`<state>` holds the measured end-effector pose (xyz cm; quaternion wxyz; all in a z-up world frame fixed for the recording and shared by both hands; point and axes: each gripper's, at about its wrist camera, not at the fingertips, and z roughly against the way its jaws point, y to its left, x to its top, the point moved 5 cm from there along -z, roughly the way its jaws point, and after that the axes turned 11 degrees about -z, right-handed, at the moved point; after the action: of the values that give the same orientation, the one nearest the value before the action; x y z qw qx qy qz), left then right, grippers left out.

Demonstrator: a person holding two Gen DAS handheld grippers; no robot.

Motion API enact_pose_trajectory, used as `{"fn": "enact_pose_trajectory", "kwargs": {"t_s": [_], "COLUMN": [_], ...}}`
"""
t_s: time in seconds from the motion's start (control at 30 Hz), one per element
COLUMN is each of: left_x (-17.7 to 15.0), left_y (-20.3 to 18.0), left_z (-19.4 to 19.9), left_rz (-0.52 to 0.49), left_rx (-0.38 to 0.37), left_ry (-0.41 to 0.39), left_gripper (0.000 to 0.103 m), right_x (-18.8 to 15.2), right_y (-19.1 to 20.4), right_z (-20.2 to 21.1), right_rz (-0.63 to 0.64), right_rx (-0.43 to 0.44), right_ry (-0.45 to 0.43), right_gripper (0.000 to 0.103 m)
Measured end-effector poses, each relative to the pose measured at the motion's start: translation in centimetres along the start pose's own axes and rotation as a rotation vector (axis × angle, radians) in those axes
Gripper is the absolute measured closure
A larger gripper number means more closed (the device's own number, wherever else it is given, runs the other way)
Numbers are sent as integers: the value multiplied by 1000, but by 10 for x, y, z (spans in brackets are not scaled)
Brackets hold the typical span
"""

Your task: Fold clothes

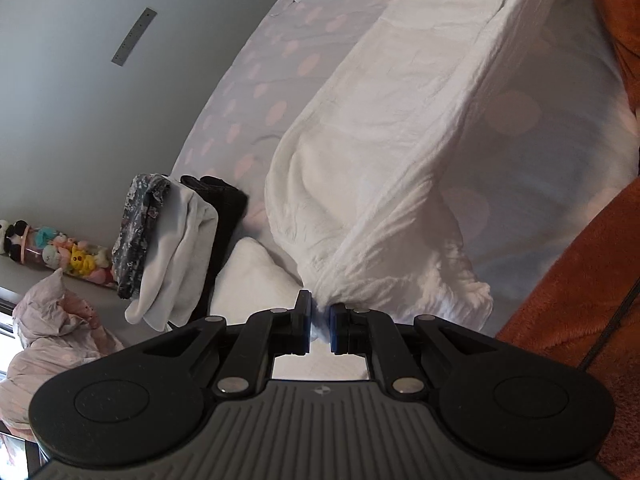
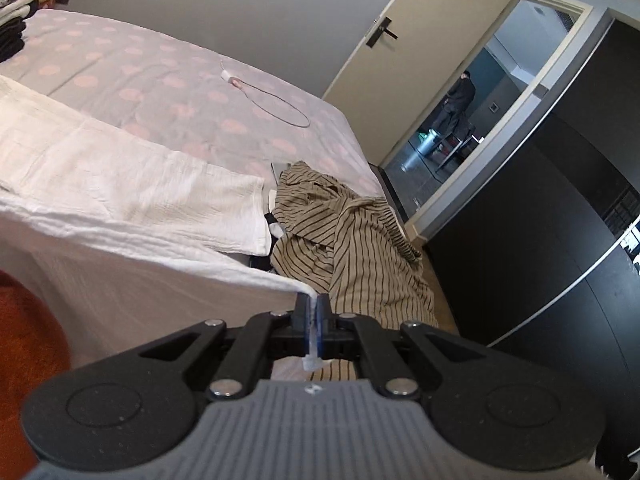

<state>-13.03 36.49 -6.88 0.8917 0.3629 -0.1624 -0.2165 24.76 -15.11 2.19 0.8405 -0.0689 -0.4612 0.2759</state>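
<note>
While both grippers pinch it, the white garment (image 1: 400,140) spans the dotted bed (image 2: 160,80): left gripper (image 1: 320,322) jaws on a bunched end, right gripper (image 2: 313,320) jaws on a corner.

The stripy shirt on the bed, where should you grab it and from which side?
The striped shirt lies crumpled at the bed's corner, part hanging over the edge. Best guess: pinch the raised collar fold at its top, coming from above, since that ridge stands clear of the sheet. Both grippers are busy now, each shut on the white garment.
</note>
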Motion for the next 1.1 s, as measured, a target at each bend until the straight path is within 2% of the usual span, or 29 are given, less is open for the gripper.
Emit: {"fn": "enact_pose_trajectory", "kwargs": {"t_s": [0.2,0.47,0.87,0.97,1.1], "left_x": [17,51,99,109,115], "left_y": [21,78,135,142,143], "left_z": [-24,-68,-201,-233,-274], "left_rz": [18,68,96,103,108], "left_rx": [35,84,87,84,43], "left_ry": [2,29,154,171,201], "left_gripper": [93,93,93,93,93], "right_x": [25,94,175,185,186], "right_y": [14,28,96,114,136], "right_z": [-38,-103,-262,-301,-348], "right_rz": [21,36,114,135,171], "right_rx": [-35,-76,-90,-100,-110], "right_ry": [11,-19,38,58,106], "right_gripper": [100,100,100,100,100]}}
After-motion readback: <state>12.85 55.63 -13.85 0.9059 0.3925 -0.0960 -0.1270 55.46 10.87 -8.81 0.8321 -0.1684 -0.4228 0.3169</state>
